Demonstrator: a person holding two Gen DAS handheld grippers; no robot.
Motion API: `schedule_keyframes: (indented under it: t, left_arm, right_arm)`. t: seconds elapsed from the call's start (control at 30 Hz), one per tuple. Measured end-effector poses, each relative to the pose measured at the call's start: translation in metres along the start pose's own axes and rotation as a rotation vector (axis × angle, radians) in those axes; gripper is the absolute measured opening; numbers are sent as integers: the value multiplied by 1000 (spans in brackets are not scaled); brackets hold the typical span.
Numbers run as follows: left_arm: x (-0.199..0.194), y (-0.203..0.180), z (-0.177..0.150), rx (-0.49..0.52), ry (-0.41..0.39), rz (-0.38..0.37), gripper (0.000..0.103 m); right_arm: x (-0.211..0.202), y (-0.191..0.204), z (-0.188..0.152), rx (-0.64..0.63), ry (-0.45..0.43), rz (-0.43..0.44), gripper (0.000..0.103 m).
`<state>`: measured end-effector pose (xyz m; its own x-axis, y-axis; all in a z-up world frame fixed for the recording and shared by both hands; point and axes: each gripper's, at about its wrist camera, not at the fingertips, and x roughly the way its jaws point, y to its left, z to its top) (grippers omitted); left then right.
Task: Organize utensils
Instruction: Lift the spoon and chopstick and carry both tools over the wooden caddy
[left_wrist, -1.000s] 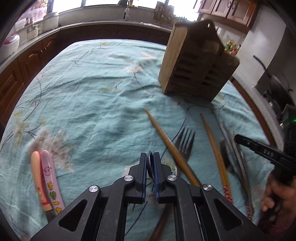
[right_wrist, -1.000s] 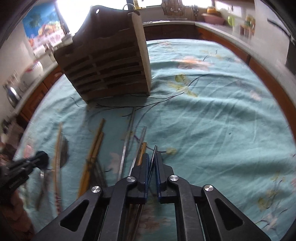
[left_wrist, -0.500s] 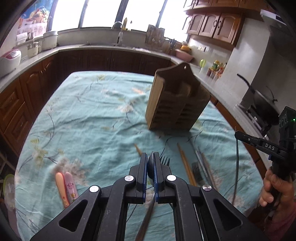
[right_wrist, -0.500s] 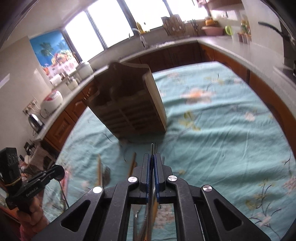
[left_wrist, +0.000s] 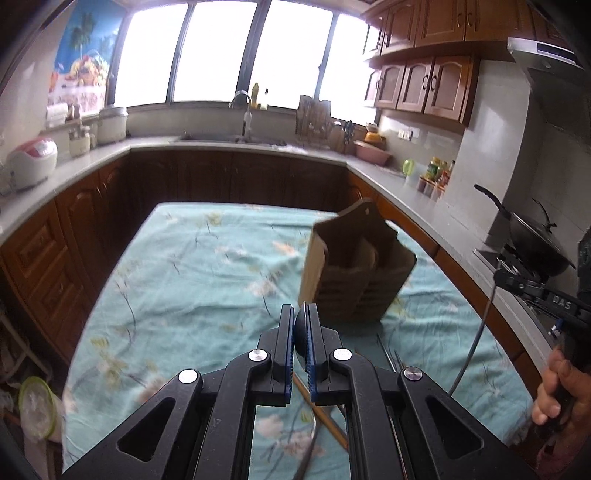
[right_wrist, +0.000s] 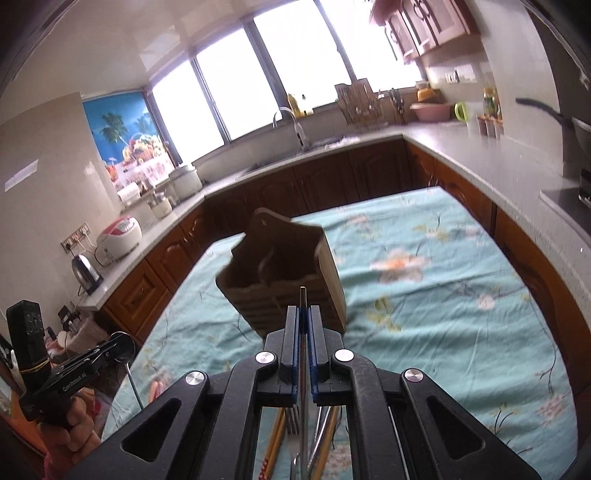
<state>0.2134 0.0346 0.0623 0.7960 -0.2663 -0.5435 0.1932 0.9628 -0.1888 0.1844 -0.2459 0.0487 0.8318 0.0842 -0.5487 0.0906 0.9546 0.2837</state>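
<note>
Left gripper (left_wrist: 302, 334) clenches a spoon (right_wrist: 123, 349); right gripper (right_wrist: 303, 328), lettered "DAS", grasps a metal utensil (right_wrist: 303, 295) before the wooden caddy (left_wrist: 360, 275).

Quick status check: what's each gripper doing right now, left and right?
Left gripper: closed on a spoon, bowl between the jaws, handle hanging down.
Right gripper: closed on a thin metal utensil; type unclear.
</note>
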Motion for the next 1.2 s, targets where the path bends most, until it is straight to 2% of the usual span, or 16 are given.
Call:
schedule_keyframes:
  t: [0.27,0.4,0.6,0.77,0.87,1.07,1.2]
  left_arm:
    - [-4,-15,28,15,-145,63,4]
    - [2,-25,44,6,-233,124,4]
    - [27,-34,58,-42,-316,215,5]
    - [65,-47,60,-94,-354,276,5]
    - [89,-60,60,-115,-356,281,5]
    - [132,-91,47,-55,-368,350,5]
    - [162,-105,36,-31,-334,350,5]
  right_arm:
    - [-14,7,30,1,-126,20,4]
    - [-17,12,53,6,-209,16,4]
    - [-13,16,87,13,-324,15,4]
    - [2,17,110,11,-397,11,4]
    - [15,13,119,4,-423,-3,4]
    - [49,5,121,-17,-418,-23,4]
    - [75,-3,109,-7,-386,-9,4]
